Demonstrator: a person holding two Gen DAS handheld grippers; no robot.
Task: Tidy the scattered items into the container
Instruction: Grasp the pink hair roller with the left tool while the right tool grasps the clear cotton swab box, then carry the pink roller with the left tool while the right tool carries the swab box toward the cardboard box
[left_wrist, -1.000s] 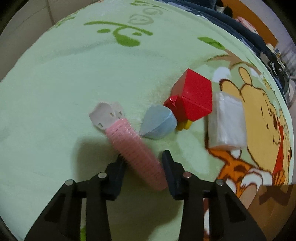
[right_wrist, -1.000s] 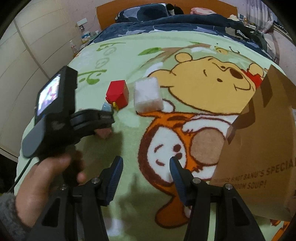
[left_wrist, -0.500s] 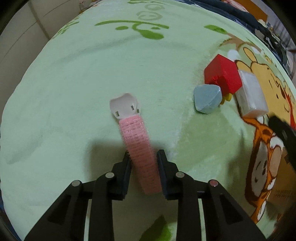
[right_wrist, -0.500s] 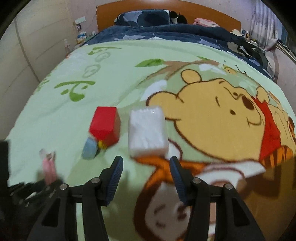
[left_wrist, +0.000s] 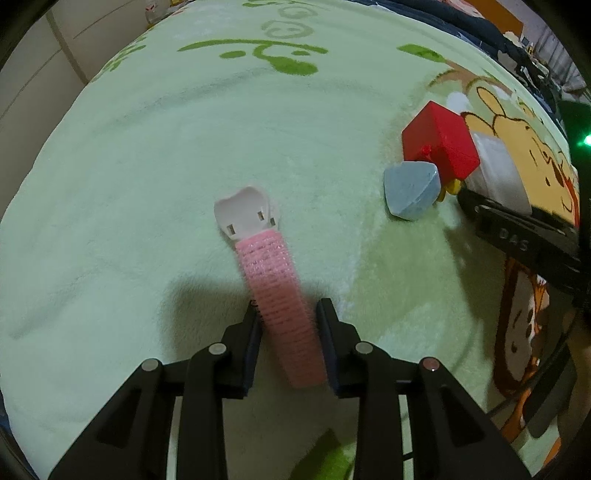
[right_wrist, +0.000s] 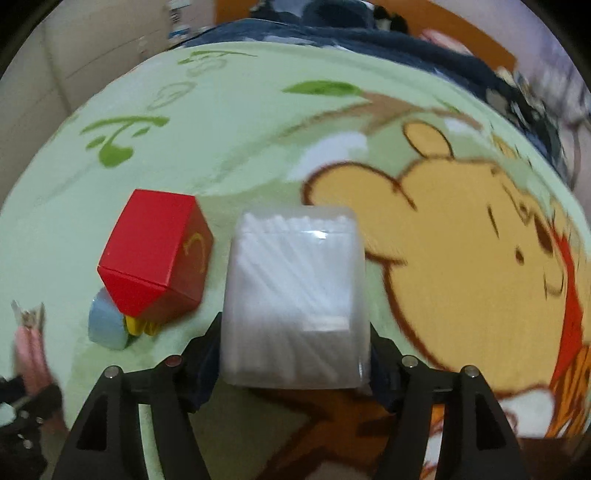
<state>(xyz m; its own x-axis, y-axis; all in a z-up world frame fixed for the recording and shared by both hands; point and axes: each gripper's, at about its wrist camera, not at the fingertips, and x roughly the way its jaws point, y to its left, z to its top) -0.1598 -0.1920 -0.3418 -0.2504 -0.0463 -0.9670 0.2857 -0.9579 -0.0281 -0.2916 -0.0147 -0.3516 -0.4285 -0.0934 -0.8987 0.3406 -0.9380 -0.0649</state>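
The pink hair roller clip (left_wrist: 279, 295) lies on the green cartoon blanket (left_wrist: 184, 147), its long axis running away from the left camera, white clip end (left_wrist: 246, 216) pointing far and slightly left. The left hand-held gripper (left_wrist: 289, 325) has its jaws against the roller's near end on both sides, clamped on it after a slight reopening. To the right sit a pale blue faceted block (left_wrist: 412, 190), a red box (left_wrist: 439, 142) (yellow bits peek out beneath) and a clear box of cotton swabs (right_wrist: 295, 295), its long side pointing away from the right camera. The right hand-held gripper (right_wrist: 293, 350) straddles that box, jaws just widened, pads beside its walls; contact is unclear.
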